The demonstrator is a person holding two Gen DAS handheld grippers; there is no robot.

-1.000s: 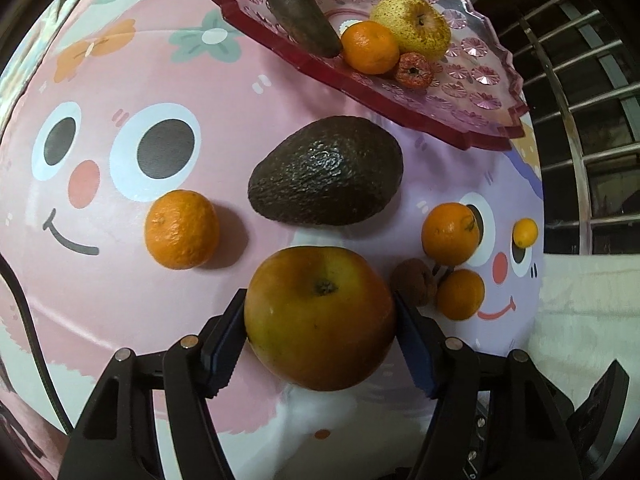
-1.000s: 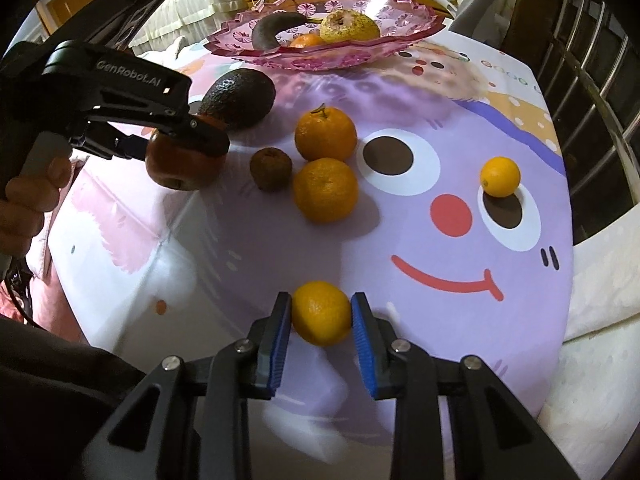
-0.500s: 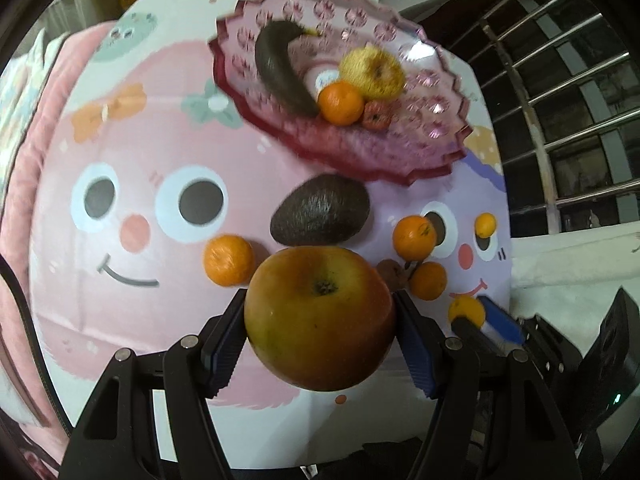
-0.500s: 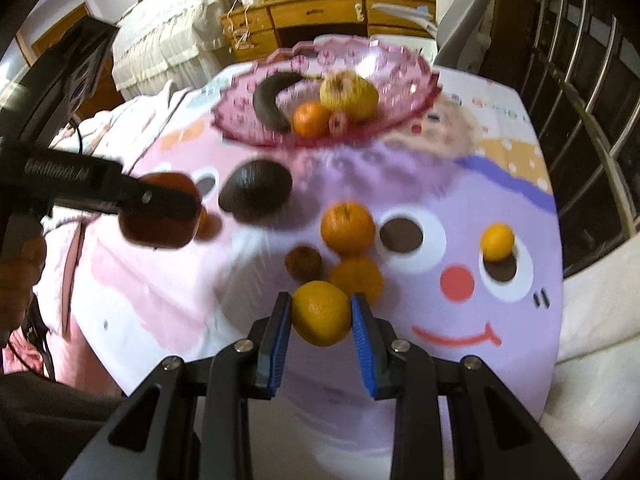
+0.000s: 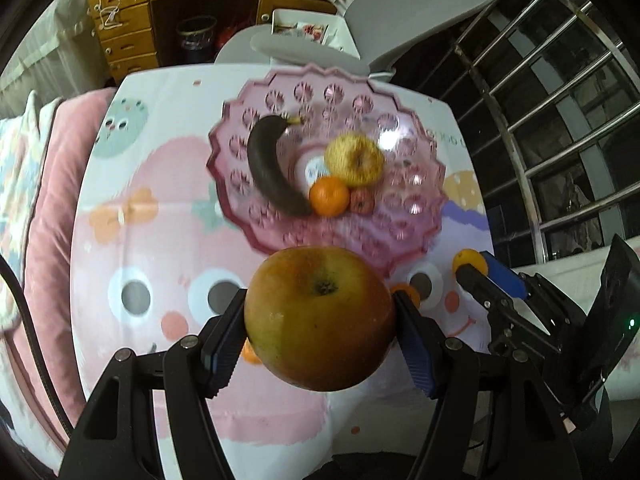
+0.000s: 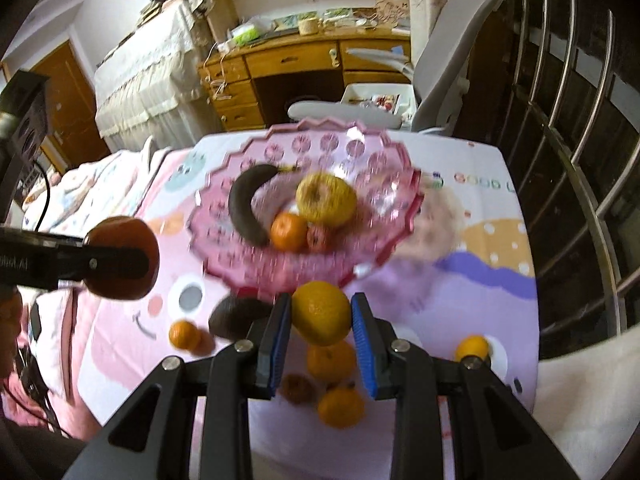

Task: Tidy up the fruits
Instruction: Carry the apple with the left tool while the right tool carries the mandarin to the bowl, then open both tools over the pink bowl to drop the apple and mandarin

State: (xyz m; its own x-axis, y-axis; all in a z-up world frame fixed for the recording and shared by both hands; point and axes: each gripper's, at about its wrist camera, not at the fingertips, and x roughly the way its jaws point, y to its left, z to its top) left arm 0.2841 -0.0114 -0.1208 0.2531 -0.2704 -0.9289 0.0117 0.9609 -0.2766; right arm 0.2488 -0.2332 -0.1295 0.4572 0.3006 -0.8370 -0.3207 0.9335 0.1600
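A bedroom backs the scene: a wooden desk with drawers, a grey office chair and, on the right, a steel railing. In front, a table under a pink and purple cartoon-face cloth.

From the left: the left gripper is clamped on a large red-yellow apple, held in the air, stem pit toward the lens. The apple blocks most of the cloth behind it; only a sliver of one orange peeks under it and another shows beside the right pad. The avocado is out of sight in this view.

Centre: the scalloped pink glass dish, motion-blurred, carries a blackened banana, a yellow pear-like fruit, a small orange and a small red fruit, too blurred to name.

On the right, the right gripper is squeezing a yellow-orange citrus, also aloft. Below it on the cloth: a dark avocado, a mandarin, two oranges half hidden behind the pads, a brown wrinkled fruit and a small yellow citrus.

A second ago both fruits were low at the cloth; now both are lifted, and the dish sits lower and fuller in each view, with the desk newly visible.
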